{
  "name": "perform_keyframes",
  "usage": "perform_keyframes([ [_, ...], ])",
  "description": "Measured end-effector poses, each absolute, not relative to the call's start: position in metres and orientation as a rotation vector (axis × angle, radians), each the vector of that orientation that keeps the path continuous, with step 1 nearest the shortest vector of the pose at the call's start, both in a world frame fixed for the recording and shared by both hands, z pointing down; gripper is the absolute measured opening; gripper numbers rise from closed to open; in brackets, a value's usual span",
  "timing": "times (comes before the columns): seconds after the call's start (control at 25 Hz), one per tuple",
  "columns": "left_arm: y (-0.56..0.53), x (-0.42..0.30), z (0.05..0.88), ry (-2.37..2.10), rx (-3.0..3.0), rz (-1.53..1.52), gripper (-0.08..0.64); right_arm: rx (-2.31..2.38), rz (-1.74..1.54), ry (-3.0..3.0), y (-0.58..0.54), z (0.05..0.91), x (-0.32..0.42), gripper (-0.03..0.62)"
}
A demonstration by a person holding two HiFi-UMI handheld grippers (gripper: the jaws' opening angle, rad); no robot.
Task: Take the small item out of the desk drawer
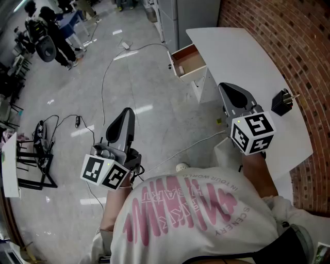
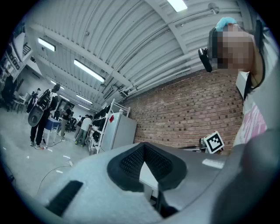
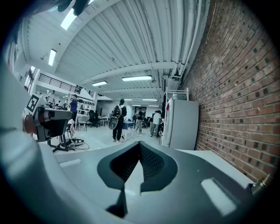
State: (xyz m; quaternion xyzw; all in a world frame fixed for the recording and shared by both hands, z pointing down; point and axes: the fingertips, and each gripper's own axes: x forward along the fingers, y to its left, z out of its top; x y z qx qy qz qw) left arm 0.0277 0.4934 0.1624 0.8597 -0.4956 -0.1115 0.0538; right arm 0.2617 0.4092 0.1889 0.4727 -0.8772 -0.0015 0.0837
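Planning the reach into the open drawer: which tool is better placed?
Probably right: the right tool is at the desk, nearer the open drawer; the left tool is farther, over the floor.

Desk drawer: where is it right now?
Head view, top centre: the drawer stands pulled open at the white desk's far end, over the grey floor.

A small black object (image 1: 282,101) with a thin rod sticking out is sitting near the right edge of the white tabletop (image 1: 247,51), which is standing against a red brick wall (image 1: 268,20). A grey cabinet (image 1: 180,15) is standing beyond the tabletop's far corner. Thin cables (image 1: 102,87) are trailing across the glossy grey floor (image 1: 154,82). A black stand (image 1: 41,160) is standing at the left, and several people (image 1: 56,31) are standing far off at the top left. Strip lights (image 3: 136,78) are glowing on the ribbed ceiling (image 3: 131,43).
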Motion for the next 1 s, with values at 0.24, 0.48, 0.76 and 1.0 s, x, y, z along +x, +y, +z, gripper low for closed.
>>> perform_keyframes([
  [0.24,0.478,0.031,0.165,-1.502,2.602,-0.338,0.006,1.413,0.012,-2.616,0.392,0.193,0.266,0.011],
  [0.48,0.461,0.029,0.173,-1.507,2.571,-0.348,0.006,1.403,0.038,-2.618,0.371,0.201,0.266,0.011],
  [0.76,0.429,0.029,0.184,-1.536,2.55,-0.342,0.006,1.401,0.1,-2.673,0.333,0.208,0.268,0.011],
  [1.0,0.407,0.027,0.197,-1.558,2.511,-0.353,0.006,1.357,0.127,-2.676,0.305,0.223,0.263,0.011],
])
